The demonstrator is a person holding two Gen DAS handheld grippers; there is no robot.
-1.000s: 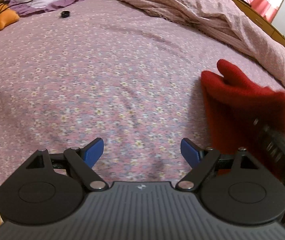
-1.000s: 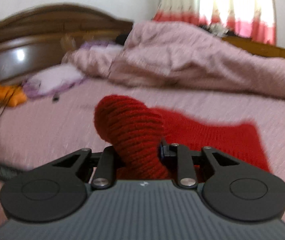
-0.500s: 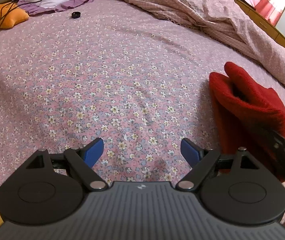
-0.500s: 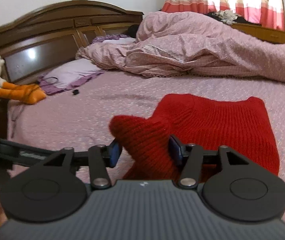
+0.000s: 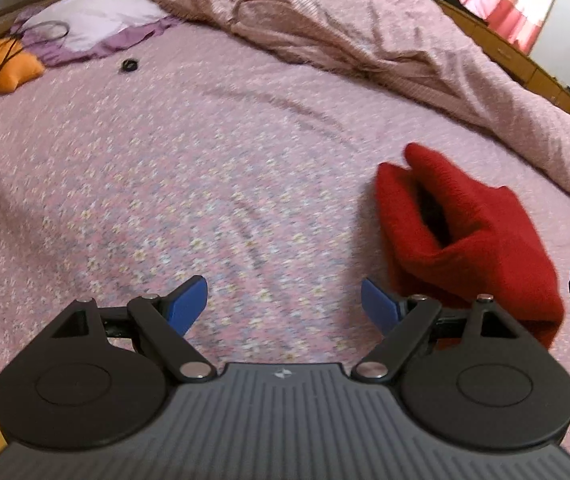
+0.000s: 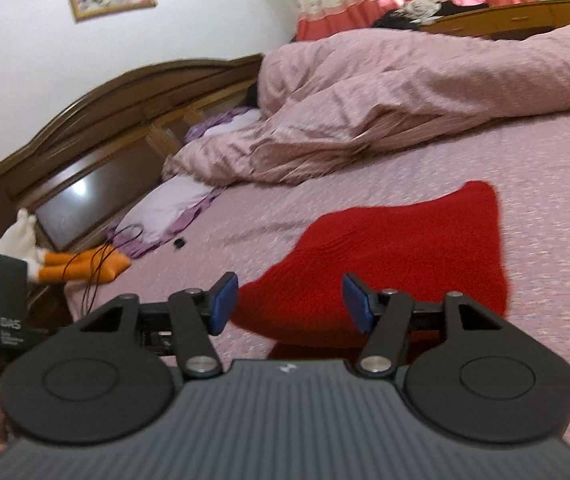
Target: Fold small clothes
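Note:
A red knitted garment (image 5: 469, 236) lies folded over on the pink flowered bedsheet (image 5: 213, 184), its upper layer gaping along the fold. It also shows in the right wrist view (image 6: 397, 264), lying on the bed. My left gripper (image 5: 283, 306) is open and empty over bare sheet, to the left of the garment. My right gripper (image 6: 290, 302) is open and empty, just above the garment's near edge, holding nothing.
A rumpled pink quilt (image 5: 365, 32) fills the far side of the bed. A lilac pillow (image 5: 97, 12), an orange soft toy (image 5: 1, 68) with a black cable and a small black ring (image 5: 129, 66) lie near the wooden headboard (image 6: 97, 148).
My right gripper opened and let go of the red garment's folded edge, then drew back and up. The garment now rests on the bed. My left gripper stayed open and shifted slightly.

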